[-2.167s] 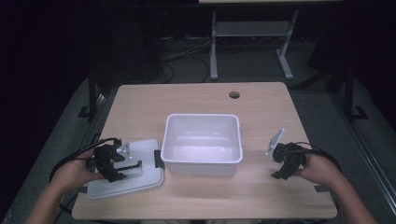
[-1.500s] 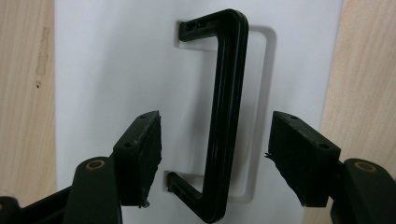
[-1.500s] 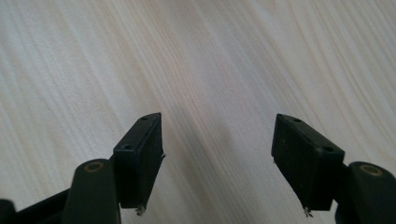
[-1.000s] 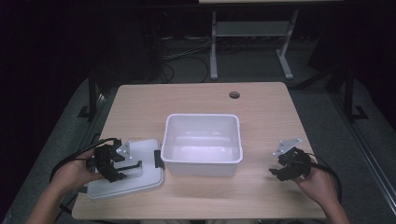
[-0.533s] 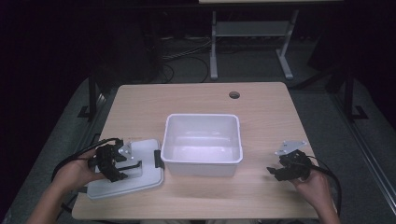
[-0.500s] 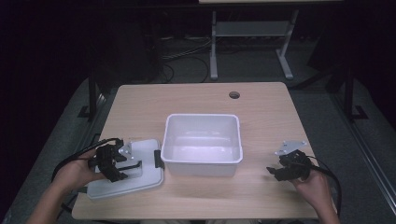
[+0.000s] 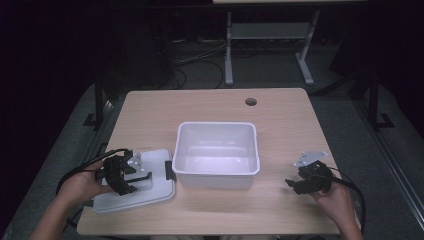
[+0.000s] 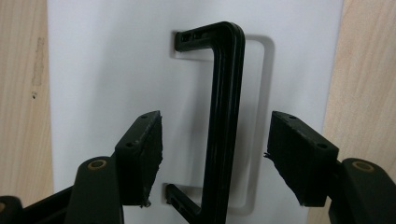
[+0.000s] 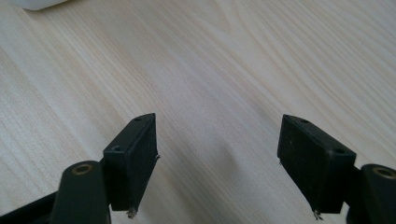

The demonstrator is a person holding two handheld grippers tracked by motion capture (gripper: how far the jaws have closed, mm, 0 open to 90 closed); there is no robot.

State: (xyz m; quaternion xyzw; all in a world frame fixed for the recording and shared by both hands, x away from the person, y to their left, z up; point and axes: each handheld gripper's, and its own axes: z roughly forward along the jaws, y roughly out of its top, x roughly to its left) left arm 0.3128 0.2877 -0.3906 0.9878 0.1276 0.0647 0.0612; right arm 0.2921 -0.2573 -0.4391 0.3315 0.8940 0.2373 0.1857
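Note:
A white lid (image 7: 150, 195) lies flat at the table's front left, with a black handle (image 8: 227, 93) across its middle. My left gripper (image 7: 139, 182) hovers over that lid and is open. In the left gripper view its pads (image 8: 142, 154) stand on either side of the handle without touching it. A white bin (image 7: 216, 172) sits open-topped and empty in the middle of the table. To the bin's right, my right gripper (image 7: 291, 184) is held low over bare wood. Its jaws have just been opening and nothing lies between the right gripper's (image 9: 217, 126) pads.
The wooden table (image 7: 280, 125) has a round cable hole (image 7: 251, 101) near its far edge. A black clip (image 7: 170, 171) sits on the lid's edge beside the bin. Cables trail from both grippers toward the front edge. Beyond the table stand a dark floor and a metal stand (image 7: 229, 55).
The right gripper has tipped down from an upright pose to lie low over the table, slightly nearer the front edge. The left gripper has stayed over the lid.

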